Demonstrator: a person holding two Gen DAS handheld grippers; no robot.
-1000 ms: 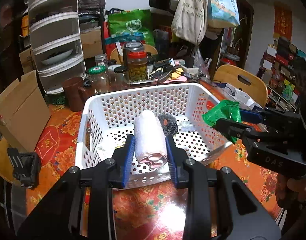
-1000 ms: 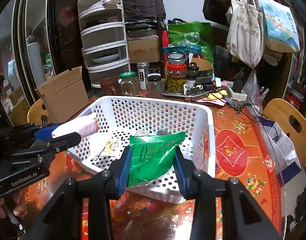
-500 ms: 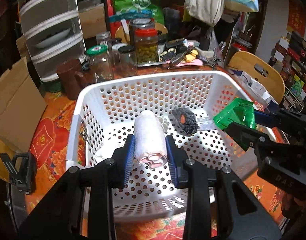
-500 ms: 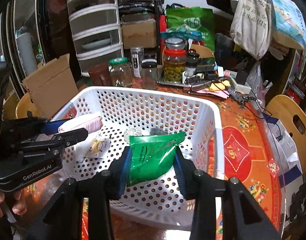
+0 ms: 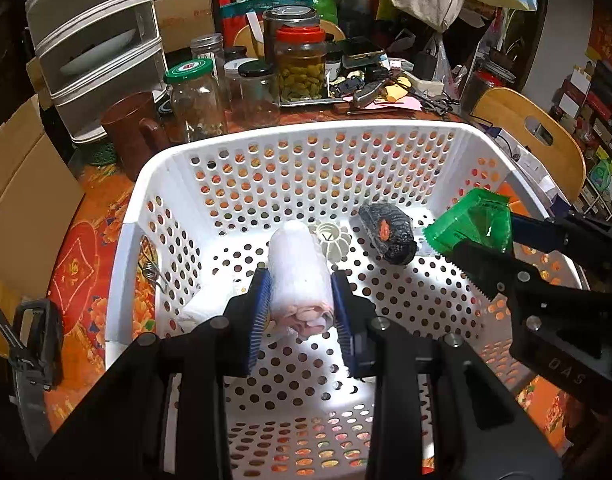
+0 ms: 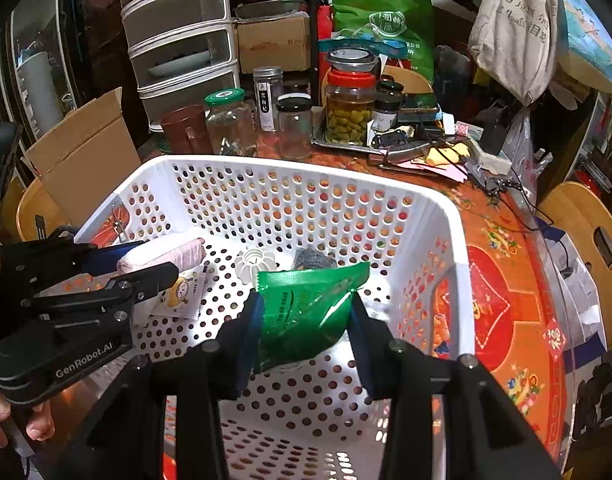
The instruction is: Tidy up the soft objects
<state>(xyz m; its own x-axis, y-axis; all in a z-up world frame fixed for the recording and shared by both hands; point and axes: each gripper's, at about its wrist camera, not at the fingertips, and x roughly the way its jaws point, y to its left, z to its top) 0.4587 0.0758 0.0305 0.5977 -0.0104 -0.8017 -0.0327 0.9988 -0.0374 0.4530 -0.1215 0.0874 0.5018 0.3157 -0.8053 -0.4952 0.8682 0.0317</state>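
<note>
Pale pink and white, the rolled cloth (image 5: 300,280) sits lengthwise between the blue pads of the left gripper (image 5: 301,304), which is closed on its sides; the roll's folded end faces the camera and its far end points into the white perforated basket (image 5: 313,132), above the basket floor. From the right wrist view the same roll (image 6: 166,254) shows at the basket's left side. The green foil packet (image 6: 306,312) is pinched between the pads of the right gripper (image 6: 304,328), clamped on its crumpled lower half, its top edge standing up over the right part of the basket floor. On that floor lie a dark knitted item (image 5: 387,236), a white scalloped plastic piece (image 5: 329,238) and a small printed sachet (image 6: 182,292). The basket stands on a red-patterned bench (image 6: 501,280), with glass jars (image 6: 349,104) behind it.
</note>
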